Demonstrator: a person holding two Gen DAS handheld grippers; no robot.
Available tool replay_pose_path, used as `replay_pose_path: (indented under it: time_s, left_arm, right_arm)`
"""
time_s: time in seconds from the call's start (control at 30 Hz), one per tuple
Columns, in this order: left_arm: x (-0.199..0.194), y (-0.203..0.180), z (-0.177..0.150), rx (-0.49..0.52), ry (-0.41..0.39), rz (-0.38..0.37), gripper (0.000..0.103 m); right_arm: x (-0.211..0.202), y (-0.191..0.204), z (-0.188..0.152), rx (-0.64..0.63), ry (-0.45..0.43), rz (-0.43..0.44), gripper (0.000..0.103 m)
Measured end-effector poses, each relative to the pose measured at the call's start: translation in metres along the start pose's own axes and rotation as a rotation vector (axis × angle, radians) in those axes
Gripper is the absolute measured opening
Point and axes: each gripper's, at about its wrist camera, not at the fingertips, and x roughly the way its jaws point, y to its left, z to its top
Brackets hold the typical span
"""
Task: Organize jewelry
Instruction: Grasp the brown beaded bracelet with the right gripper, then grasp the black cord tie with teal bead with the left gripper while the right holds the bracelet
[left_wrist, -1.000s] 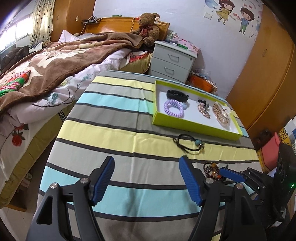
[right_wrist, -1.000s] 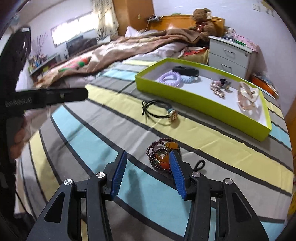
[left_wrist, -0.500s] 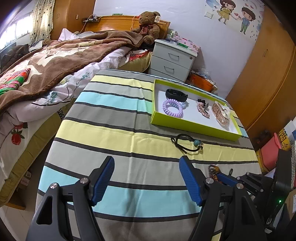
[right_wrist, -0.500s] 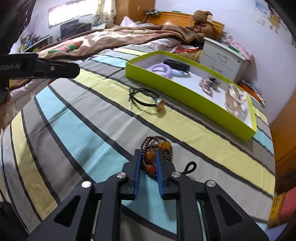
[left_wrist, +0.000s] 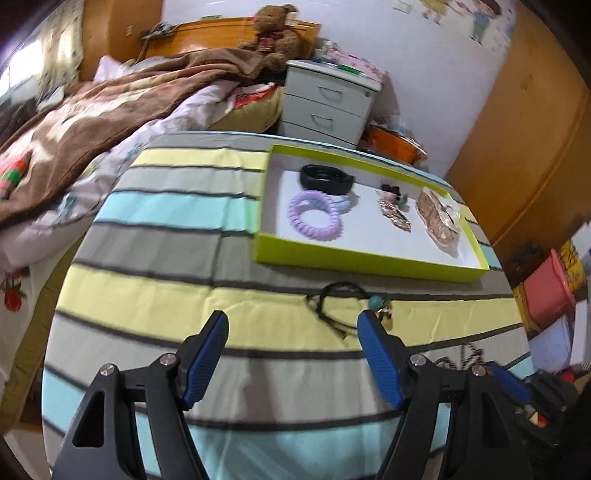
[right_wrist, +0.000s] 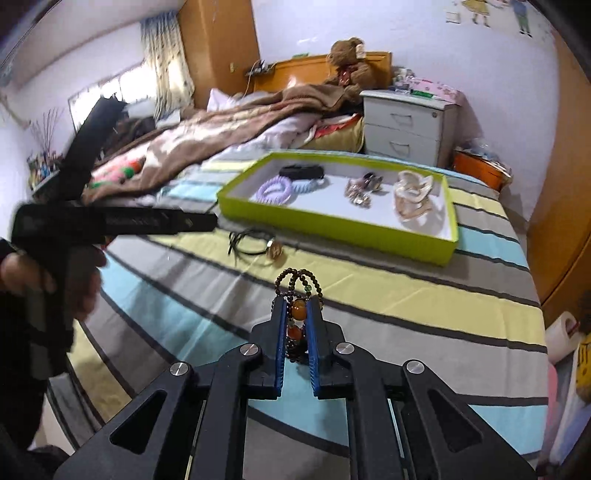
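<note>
one beaded bracelet (right_wrist: 297, 291) now in right gripper (right_wrist: 295, 314)

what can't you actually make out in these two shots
- Bead bracelet, right wrist view: its lower part is hidden between the right gripper pads.
- Cord necklace, left wrist view: motion blur smears it, and the left gripper finger covers part of its pendant.
- Pieces in the green tray: too small and blurred to identify the gold ones.
</note>
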Motion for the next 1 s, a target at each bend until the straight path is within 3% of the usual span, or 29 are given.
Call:
replay_pose_path:
  time_s: [0.17,0.43,0.63,0.8,1.0]
  left_arm:
    - [0.007,-0.027,-0.002,0.097,0.004,-0.055,0.073]
    - [0.029,-0.062,0.001,0.224,0.040,-0.050,0.073]
    - [0.046,-0.072,0.003,0.261,0.070,-0.009,0.052]
    - [0.052,-0.074,0.001,0.262,0.075,0.005,0.046]
    - [0.051,-0.070,0.002,0.253,0.064,0.022,0.022]
  right_arm:
    - [-0.008,-0.014,0.006,0.053,-0.033,0.006,0.010]
    - [-0.008,-0.029,0.007,0.092,-0.041,0.008,0.010]
    - [-0.010,-0.033,0.009,0.104,-0.059,0.009,0.010]
    - [-0.010,-0.032,0.012,0.097,-0.066,0.007,0.010]
    - [-0.007,-0.035,0.013,0.105,-0.066,0.000,0.010]
